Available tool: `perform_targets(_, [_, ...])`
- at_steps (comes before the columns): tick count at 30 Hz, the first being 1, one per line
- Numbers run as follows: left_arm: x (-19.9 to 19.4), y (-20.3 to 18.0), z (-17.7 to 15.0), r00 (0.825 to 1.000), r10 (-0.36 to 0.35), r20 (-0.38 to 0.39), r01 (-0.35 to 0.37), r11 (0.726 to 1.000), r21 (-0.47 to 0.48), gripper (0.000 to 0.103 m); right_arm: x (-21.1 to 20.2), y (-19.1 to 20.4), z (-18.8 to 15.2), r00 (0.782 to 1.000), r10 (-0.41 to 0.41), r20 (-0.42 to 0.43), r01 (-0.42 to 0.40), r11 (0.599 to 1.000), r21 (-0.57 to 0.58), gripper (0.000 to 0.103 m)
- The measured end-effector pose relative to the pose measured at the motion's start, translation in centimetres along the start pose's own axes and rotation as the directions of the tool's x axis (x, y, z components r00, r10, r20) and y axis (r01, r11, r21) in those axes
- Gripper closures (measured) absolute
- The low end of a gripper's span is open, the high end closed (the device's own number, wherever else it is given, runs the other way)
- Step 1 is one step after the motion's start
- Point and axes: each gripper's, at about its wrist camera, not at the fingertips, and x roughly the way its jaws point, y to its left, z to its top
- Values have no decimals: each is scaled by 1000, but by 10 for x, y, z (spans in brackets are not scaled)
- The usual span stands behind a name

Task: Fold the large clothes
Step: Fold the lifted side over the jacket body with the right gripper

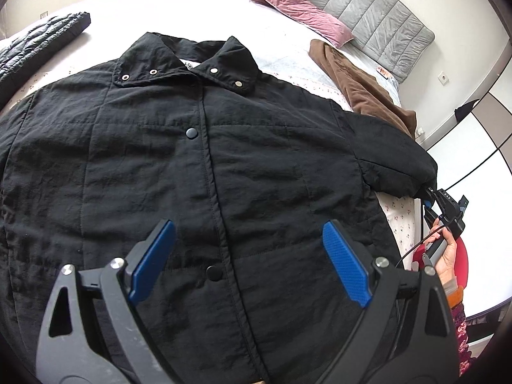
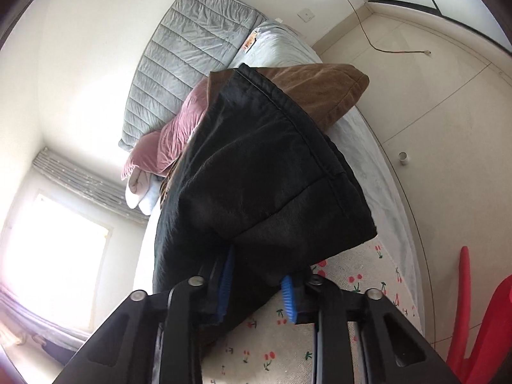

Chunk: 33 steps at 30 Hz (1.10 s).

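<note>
Right wrist: my right gripper (image 2: 256,291) pinches the jacket (image 1: 208,166) sleeve cuff (image 2: 281,224); jacket lies flat on the bed (image 1: 281,60). Left gripper (image 1: 249,256) spread, hovering. Next: carry the sleeve across the chest.

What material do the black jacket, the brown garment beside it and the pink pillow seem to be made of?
Black jacket: probably thin nylon or polyester shell, matte, finely crinkled, quilted seams, snap buttons. Brown garment: likely corduroy or velvet, soft nap with faint ribs. Pink pillow: apparently velvet, showing a soft sheen along its folds.
</note>
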Motion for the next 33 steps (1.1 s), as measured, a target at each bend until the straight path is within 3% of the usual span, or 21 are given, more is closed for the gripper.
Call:
perform_targets(2, [-2,1,0,1000,-6,2,6,1000,0,10,-11,9,-1,999,5,33,-4,1000,-9,93])
perform_targets(5, [-9,4,2,999,-43,13,43,999,1,10,-35,35,2,995,33,93,-24,995,-95,95])
perform_targets(8, [-17,8,5,998,-60,30,60,998,4,10,-61,79,1,988,81,132,-51,974,-221,96])
perform_targets(12, [-27,15,12,996,-57,63,57,998,-4,10,-81,149,-6,980,160,120,-108,927,-360,96])
perform_targets(19, [-48,29,22,990,-79,117,82,997,-16,10,-75,285,-58,948,316,-44,-291,799,-526,96])
perform_targets(22, [-55,40,25,988,-73,139,77,997,-20,10,-58,335,-98,919,354,-172,-386,729,-565,96])
perform_targets(25, [-58,53,27,986,-75,146,81,996,-33,10,-39,372,-144,887,341,-311,-462,651,-602,95])
perform_targets(28, [-54,69,28,986,-79,148,87,995,-42,10,-19,386,-186,829,296,-474,-549,589,-592,84])
perform_targets(30, [-45,80,29,988,-73,139,82,995,-56,10,-10,380,-205,770,289,-569,-618,560,-552,53])
perform_targets(31, [-39,85,30,989,-72,132,81,995,-65,10,-9,375,-210,760,296,-578,-631,546,-551,45])
perform_targets(32, [-33,91,31,990,-72,125,81,994,-73,10,-8,369,-212,766,306,-565,-629,539,-561,37])
perform_targets(33, [-26,95,31,990,-72,119,82,993,-80,10,-7,362,-210,771,312,-555,-625,537,-566,36])
